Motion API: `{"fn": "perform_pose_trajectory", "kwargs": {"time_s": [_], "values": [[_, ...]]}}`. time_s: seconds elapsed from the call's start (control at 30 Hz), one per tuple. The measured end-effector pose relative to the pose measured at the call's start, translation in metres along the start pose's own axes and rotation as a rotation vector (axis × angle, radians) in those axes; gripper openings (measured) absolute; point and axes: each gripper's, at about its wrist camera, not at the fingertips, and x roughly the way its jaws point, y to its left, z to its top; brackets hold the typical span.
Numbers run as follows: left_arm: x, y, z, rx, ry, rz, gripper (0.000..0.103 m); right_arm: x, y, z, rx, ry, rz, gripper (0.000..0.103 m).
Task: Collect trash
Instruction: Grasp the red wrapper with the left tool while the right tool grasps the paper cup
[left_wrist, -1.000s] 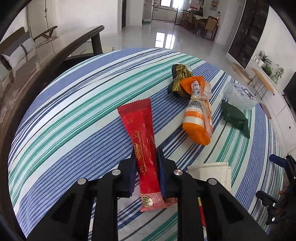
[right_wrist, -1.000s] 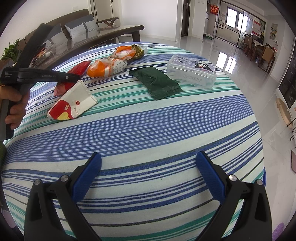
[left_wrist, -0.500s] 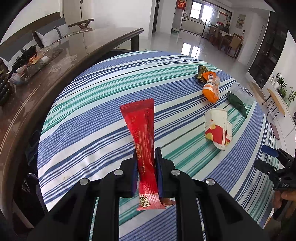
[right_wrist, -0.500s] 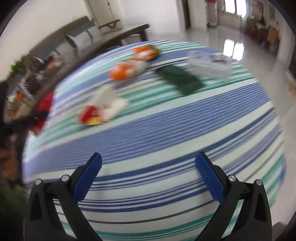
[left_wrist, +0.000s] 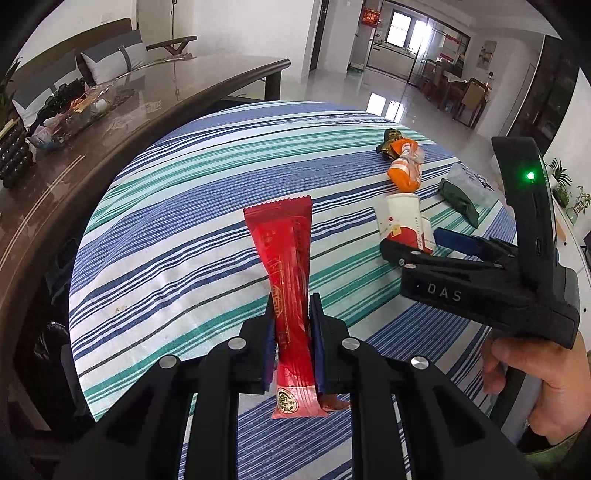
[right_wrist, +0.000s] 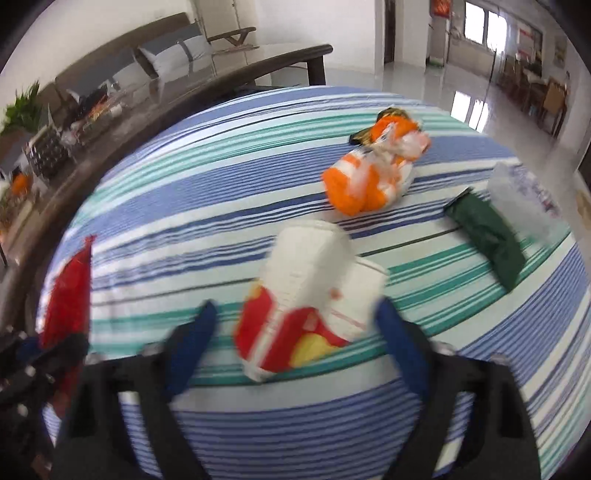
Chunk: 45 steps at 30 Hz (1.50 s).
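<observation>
My left gripper (left_wrist: 293, 325) jaws clamp a red snack wrapper (left_wrist: 288, 258). My right gripper (right_wrist: 295, 325) jaws are closing around the flattened paper cup (right_wrist: 310, 291), just short of it.

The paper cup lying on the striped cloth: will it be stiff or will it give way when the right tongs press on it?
The paper cup already looks flattened and creased, so it will probably crush further as the right tongs close around it. It seems empty and thin, so likely very light. Being squashed, it should hardly roll on the striped cloth.
</observation>
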Motion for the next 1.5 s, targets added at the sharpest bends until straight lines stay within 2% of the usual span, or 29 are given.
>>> {"fn": "perform_pose_trajectory", "kwargs": {"time_s": [0.07, 0.23, 0.4, 0.43, 0.5, 0.53, 0.57, 0.67, 0.8, 1.07, 1.37, 1.5], "values": [[0.003, -0.007, -0.001, 0.004, 0.004, -0.004, 0.016, -0.006, -0.011, -0.006, -0.037, -0.001, 0.015, 0.057], [0.014, -0.027, 0.000, 0.012, 0.017, -0.016, 0.016, -0.027, -0.056, -0.034, -0.146, -0.001, 0.027, 0.055], [0.023, -0.054, 0.005, 0.021, 0.007, -0.013, 0.016, -0.042, -0.106, -0.050, -0.158, -0.018, 0.009, 0.054], [0.025, -0.059, 0.006, 0.022, 0.003, -0.010, 0.016, -0.044, -0.114, -0.052, -0.144, -0.022, 0.011, 0.056], [0.029, -0.068, 0.009, 0.026, -0.008, 0.008, 0.017, -0.047, -0.121, -0.057, -0.117, -0.031, 0.012, 0.068], [0.031, -0.072, 0.010, 0.033, -0.012, 0.024, 0.017, -0.049, -0.122, -0.060, -0.104, -0.042, 0.025, 0.079], [0.033, -0.074, 0.010, 0.038, -0.016, 0.039, 0.017, -0.050, -0.121, -0.062, -0.098, -0.052, 0.040, 0.081], [0.038, -0.079, 0.010, 0.048, -0.013, 0.067, 0.024, -0.048, -0.112, -0.064, -0.118, -0.036, 0.063, 0.081], [0.042, -0.081, 0.006, 0.053, -0.010, 0.097, 0.045, -0.047, -0.108, -0.064, -0.133, -0.030, 0.059, 0.082], [0.048, -0.079, 0.000, 0.064, 0.007, 0.122, 0.056, -0.045, -0.105, -0.066, -0.155, -0.016, 0.044, 0.089], [0.048, -0.077, -0.002, 0.065, 0.003, 0.131, 0.065, -0.044, -0.104, -0.067, -0.156, -0.012, 0.046, 0.092], [0.048, -0.070, -0.003, 0.058, 0.018, 0.106, 0.073, -0.044, -0.104, -0.067, -0.152, -0.016, 0.056, 0.091]]}}
